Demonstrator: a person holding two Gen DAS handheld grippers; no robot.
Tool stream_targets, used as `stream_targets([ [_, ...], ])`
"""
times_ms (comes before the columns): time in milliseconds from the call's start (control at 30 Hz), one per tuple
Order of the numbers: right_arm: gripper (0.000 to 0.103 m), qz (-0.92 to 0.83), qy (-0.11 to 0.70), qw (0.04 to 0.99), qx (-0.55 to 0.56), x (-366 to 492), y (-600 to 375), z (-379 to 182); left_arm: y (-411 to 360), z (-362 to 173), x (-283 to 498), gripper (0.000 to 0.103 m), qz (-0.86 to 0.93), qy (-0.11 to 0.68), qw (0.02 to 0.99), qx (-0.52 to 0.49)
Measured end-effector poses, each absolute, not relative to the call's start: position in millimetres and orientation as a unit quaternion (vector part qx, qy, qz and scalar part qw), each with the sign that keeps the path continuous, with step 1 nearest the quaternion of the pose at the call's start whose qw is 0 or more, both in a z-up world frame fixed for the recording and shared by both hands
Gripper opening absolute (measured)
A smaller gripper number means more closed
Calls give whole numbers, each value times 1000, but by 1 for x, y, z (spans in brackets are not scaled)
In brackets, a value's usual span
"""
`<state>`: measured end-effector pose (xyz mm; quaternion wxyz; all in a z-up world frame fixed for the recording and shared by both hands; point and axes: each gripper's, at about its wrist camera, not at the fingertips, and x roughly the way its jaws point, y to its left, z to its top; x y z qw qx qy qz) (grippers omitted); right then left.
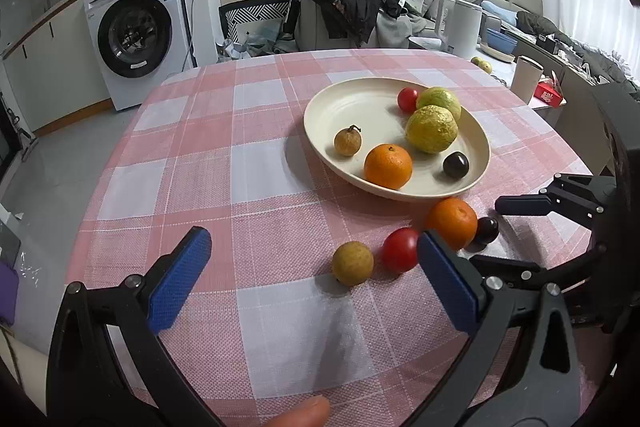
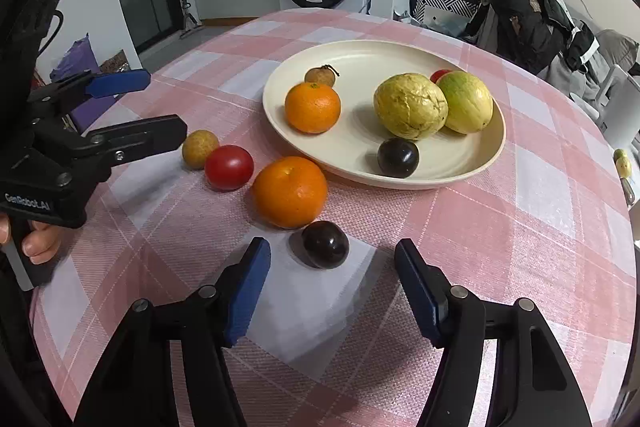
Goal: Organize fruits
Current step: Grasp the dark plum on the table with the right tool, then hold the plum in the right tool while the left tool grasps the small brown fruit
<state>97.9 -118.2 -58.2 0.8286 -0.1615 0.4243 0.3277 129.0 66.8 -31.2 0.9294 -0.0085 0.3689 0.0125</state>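
A cream plate (image 1: 352,103) (image 2: 360,57) holds a longan, an orange, two yellow-green fruits, a red tomato and a dark plum. On the cloth in front of it lie a longan (image 1: 353,263) (image 2: 200,149), a red tomato (image 1: 400,249) (image 2: 229,167), an orange (image 1: 452,223) (image 2: 289,191) and a dark plum (image 1: 487,230) (image 2: 325,244). My left gripper (image 1: 314,255) is open and empty, with the loose longan and tomato between its fingers. My right gripper (image 2: 332,263) is open and empty just short of the loose plum.
The round table has a pink and white checked cloth (image 1: 248,163). A washing machine (image 1: 136,31) stands at the back. A chair with clothes (image 1: 344,3), a white kettle (image 1: 460,27) and a cup (image 1: 526,77) are beyond the table.
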Motion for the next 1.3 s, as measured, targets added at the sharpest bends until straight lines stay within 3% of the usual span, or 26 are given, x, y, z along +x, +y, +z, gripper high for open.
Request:
stream_targets([
  [500,46,335,421,829,-152,97,-120,-57,65,-34,130,102,12,374,927,-7],
  [567,37,337,421,829,-150,97,-120,-57,65,-35,130,102,12,376,926,-8],
  [733,32,336,419,830,-152,96,-119,-57,64,-39,132,102,11,381,924,-6],
  [833,25,337,418,831,-148,97,-120,-57,63,-40,133,102,10,384,923,-3],
  [1300,24,334,397,847,-120,102,-141,-38,55,-55,140,102,9,417,909,19],
])
